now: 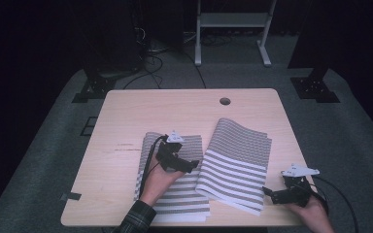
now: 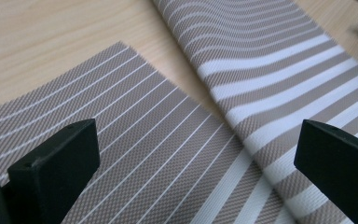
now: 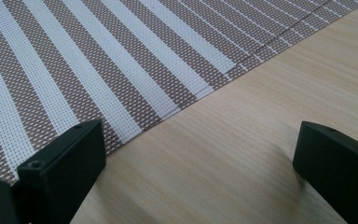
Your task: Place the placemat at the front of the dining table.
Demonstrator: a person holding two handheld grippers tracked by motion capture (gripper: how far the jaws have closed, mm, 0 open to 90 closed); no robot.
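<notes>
Pale wooden table (image 1: 126,111) at frame centre carries two grey-and-white striped woven placemats: the flat left placemat (image 1: 184,199) and the buckled right placemat (image 1: 235,167), overlapping mid-frame. Left gripper (image 1: 187,166) hovers level over the left placemat, jaws spread and empty. Right gripper (image 1: 272,195), lower right, points at the right placemat's corner; the right gripper view shows its spread jaws over bare wood beside that edge.

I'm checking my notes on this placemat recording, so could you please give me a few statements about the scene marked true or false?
1. Two striped placemats lie on the wooden table. True: the left placemat and the right placemat.
2. The left gripper is shut on a placemat. False: its jaws stand wide open over the left placemat, with nothing between them.
3. The right gripper sits beside the right placemat's near corner. True; its jaws are open.
4. The two placemats lie far apart. False: the right one's edge overlaps the left one.
5. The table has a round hole near its far edge. True.
</notes>
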